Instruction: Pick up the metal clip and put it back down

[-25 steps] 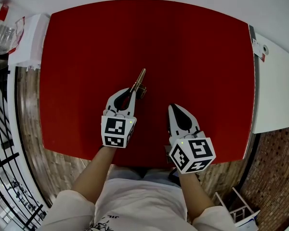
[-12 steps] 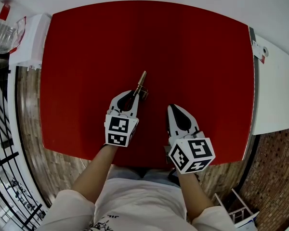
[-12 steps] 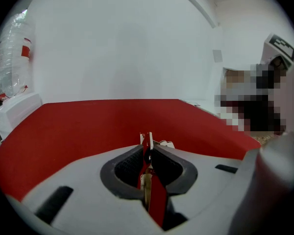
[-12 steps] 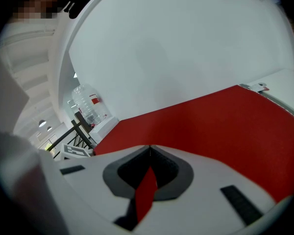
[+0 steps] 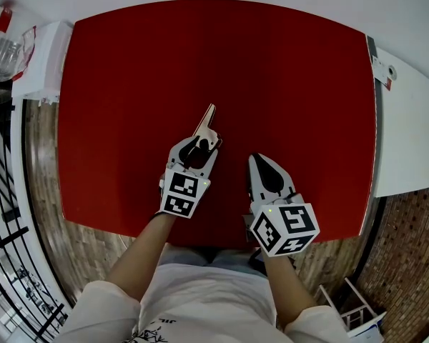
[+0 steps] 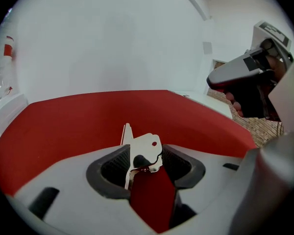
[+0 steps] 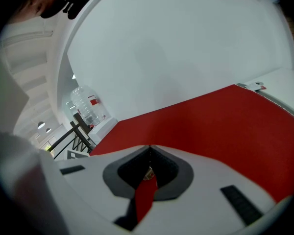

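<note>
Metal clip [image 5: 206, 125]: down on the table [image 5: 286, 84], loose between my left gripper's [image 5: 202, 146] jaws, just spread wide (right gripper [image 5: 258, 161] closed, idle). Release step, as I judge it. Next, withdraw without nudging the clip.

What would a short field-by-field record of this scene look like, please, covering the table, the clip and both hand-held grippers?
surface: red table
metal clip: shiny, near the table's front middle, apparently resting on it
left hand-held gripper: jaws apart, having just been opening; the clip stands between them, not pinched
right hand-held gripper: jaws together, nothing seen held, beside the left one near the front edge
task stage: clip appears set back down and released
</note>
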Demonstrator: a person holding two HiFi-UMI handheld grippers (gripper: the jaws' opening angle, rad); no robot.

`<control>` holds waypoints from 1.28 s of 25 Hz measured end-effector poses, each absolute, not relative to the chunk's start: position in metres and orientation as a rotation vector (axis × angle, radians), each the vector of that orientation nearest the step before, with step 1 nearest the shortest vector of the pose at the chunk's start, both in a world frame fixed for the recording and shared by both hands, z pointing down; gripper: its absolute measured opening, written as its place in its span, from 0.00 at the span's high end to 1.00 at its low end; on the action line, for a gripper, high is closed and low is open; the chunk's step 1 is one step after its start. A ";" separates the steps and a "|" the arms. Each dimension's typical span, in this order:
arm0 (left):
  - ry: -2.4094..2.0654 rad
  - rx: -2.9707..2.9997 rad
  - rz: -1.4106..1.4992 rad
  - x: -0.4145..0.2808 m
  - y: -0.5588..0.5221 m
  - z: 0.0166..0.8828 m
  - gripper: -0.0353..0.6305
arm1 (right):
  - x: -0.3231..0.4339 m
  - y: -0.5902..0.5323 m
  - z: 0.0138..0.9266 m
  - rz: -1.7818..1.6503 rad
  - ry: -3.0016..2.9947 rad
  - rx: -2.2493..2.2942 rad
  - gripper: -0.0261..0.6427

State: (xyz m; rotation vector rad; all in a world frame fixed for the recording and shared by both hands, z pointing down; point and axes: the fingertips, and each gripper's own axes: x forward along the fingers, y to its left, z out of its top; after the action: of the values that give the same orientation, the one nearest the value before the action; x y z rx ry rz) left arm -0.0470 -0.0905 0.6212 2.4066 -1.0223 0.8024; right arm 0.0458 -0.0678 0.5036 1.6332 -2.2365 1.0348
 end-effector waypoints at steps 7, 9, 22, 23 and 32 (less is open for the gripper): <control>-1.041 2.409 0.787 -0.049 -0.091 0.618 0.66 | 0.046 -0.064 0.505 1.029 -2.243 1.627 0.95; -1.057 2.404 0.775 -0.050 -0.091 0.615 0.66 | 0.047 -0.062 0.505 1.023 -2.240 1.625 0.95; -1.213 2.381 0.641 -0.073 -0.090 0.553 0.94 | 0.046 -0.048 0.483 0.925 -2.253 1.573 0.95; -1.222 2.373 0.609 -0.074 -0.089 0.546 0.94 | 0.046 -0.045 0.481 0.919 -2.252 1.566 0.95; -1.268 2.322 0.400 -0.084 -0.057 0.466 0.94 | 0.042 -0.024 0.450 0.863 -2.261 1.566 0.95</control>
State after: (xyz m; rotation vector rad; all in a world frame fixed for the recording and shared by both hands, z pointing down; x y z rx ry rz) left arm -0.0841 -0.0574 0.4664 2.3218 -1.2680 0.3995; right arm 0.0425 -0.0241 0.4502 1.5656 -2.2612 0.8627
